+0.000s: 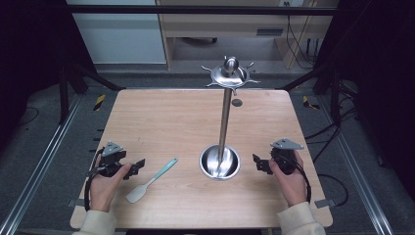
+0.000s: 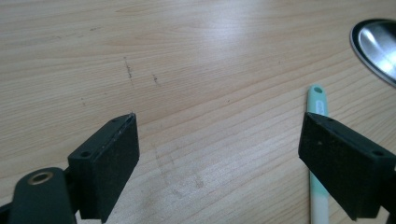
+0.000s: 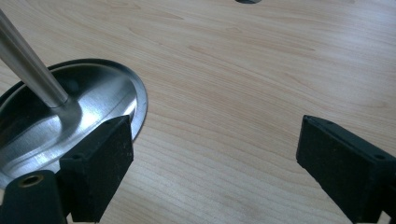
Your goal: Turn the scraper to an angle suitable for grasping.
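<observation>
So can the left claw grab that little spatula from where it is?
Probably yes. The left claw is open and sits right beside the spatula on the table, with nothing between them. In the left gripper view the handle already lies by one jaw.

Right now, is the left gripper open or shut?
Open: left gripper has bare table between its jaws; the teal-handled silicone spatula lies flat beside it, untouched.
</observation>
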Demonstrator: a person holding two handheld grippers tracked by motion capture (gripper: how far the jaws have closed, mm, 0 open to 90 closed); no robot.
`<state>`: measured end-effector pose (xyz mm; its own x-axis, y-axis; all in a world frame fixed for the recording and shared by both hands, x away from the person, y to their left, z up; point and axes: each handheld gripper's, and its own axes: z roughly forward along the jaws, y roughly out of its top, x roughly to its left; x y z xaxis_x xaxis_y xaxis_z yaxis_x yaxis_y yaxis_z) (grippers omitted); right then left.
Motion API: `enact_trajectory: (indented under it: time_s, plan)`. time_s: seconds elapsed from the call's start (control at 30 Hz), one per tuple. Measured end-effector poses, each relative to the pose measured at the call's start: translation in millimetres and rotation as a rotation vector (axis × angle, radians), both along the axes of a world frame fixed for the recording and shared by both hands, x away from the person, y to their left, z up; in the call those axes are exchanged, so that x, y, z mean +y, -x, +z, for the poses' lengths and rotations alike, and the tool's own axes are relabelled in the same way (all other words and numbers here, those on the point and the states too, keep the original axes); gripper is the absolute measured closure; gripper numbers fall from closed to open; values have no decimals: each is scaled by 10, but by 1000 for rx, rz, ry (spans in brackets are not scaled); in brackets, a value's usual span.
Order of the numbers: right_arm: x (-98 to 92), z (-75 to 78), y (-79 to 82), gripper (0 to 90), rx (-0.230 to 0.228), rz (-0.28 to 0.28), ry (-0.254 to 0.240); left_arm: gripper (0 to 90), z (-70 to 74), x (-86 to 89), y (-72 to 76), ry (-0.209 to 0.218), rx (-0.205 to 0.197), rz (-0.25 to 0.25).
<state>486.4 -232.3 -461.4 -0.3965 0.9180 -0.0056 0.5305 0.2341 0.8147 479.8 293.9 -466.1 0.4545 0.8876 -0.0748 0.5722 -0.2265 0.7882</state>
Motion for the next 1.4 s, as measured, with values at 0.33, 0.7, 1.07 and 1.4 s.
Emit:
enact_trajectory:
  time_s: [0.33,0.7,1.07,1.4]
  plan:
    - [-23,1,16,113,-7,-11,7,118,253,-196,-23,-78,-61,-45]
    - [-17,-12,36,114,-6,-20,31,109,658,-625,-366,-136,-107,-158]
    - [2,-9,46,117,-12,-9,42,373,497,-901,-273,-214,-75,-242]
    - [3,-6,44,123,-13,-2,38,799,334,-1025,-246,-229,-24,-316]
